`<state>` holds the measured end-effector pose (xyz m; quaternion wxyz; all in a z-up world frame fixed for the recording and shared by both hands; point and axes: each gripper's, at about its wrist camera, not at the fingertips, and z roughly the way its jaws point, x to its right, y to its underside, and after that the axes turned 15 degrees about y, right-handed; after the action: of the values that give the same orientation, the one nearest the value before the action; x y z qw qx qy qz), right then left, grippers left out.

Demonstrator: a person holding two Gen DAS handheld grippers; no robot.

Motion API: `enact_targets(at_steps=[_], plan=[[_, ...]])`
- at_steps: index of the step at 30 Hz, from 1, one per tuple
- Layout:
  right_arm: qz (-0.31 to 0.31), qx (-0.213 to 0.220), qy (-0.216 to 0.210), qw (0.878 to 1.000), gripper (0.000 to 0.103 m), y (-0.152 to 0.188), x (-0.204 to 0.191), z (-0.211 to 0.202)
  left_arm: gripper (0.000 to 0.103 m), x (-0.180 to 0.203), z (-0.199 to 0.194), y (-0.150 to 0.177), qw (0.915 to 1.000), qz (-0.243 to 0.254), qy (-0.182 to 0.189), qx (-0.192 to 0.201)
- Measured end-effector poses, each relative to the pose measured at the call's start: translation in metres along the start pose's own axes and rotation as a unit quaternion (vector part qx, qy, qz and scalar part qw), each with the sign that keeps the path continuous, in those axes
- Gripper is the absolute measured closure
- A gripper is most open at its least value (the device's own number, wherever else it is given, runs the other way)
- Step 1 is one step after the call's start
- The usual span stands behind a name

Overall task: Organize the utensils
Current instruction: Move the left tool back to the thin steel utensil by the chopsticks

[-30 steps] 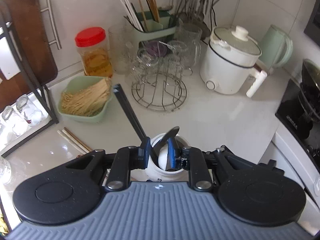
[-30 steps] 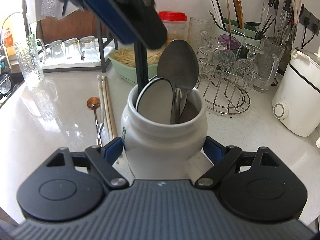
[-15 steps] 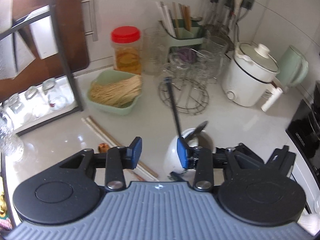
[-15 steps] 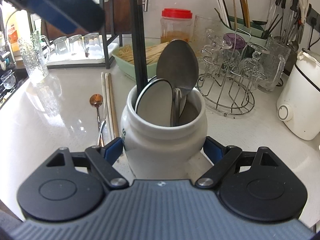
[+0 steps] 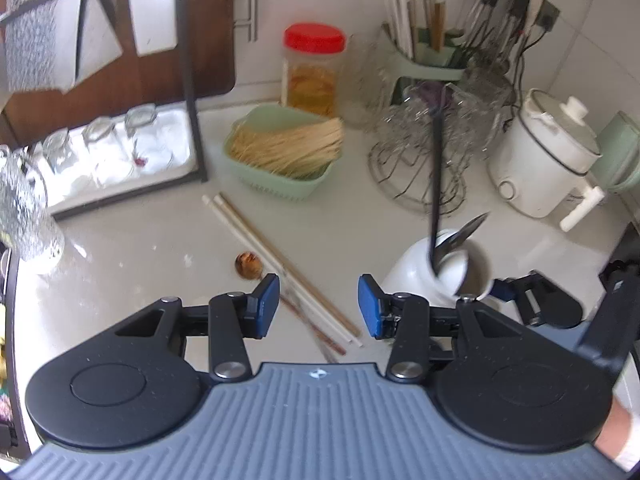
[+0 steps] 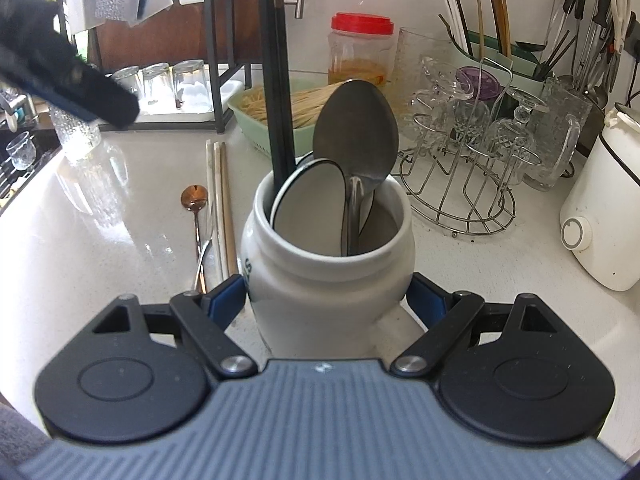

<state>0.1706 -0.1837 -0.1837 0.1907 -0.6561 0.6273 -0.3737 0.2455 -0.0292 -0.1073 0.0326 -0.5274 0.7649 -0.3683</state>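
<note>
Your white ceramic jar (image 6: 328, 264) stands upright on the pale speckled tabletop (image 6: 100, 240), and your right gripper (image 6: 326, 296) has its blue-padded fingers (image 6: 226, 294) pressed against the jar's two sides, holding it. Inside the jar you can see a large dull-metal spoon (image 6: 356, 132) with its bowl up above the rim, a white spoon bowl with a dark edge (image 6: 310, 204) leaning beside it, and a long black handle (image 6: 278, 92) rising straight out at the left of the mouth.

From your left wrist view the same jar (image 5: 436, 268) sits to the right of your left gripper (image 5: 318, 306), whose fingers (image 5: 266, 304) stand wide apart with nothing between them. They hover above the loose pieces on the tabletop: a pair of pale chopsticks and a wooden one (image 5: 276, 260) lying side by side on a diagonal, and a small copper-coloured spoon (image 5: 249, 265) just left of them, its bowl near your left finger's tip.

Further back you have a mint-green plastic basket of thin wooden sticks (image 5: 284, 152), a clear jar with a red lid (image 5: 314, 68), a round wire rack holding glasses (image 5: 416, 156), and a white electric cooker (image 5: 548, 160) at the right.
</note>
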Motion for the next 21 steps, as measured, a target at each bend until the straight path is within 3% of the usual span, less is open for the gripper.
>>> enact_targets(at_steps=[10, 21], plan=[[-0.004, 0.001, -0.003, 1.000, 0.014, 0.001, 0.000, 0.000, 0.054, -0.035, 0.031, 0.021, 0.9985, -0.050, -0.013, -0.019], [-0.018, -0.021, -0.012, 1.000, 0.014, -0.009, 0.002, 0.004, 0.054, -0.067, 0.074, 0.011, 0.9953, -0.092, -0.006, -0.028]])
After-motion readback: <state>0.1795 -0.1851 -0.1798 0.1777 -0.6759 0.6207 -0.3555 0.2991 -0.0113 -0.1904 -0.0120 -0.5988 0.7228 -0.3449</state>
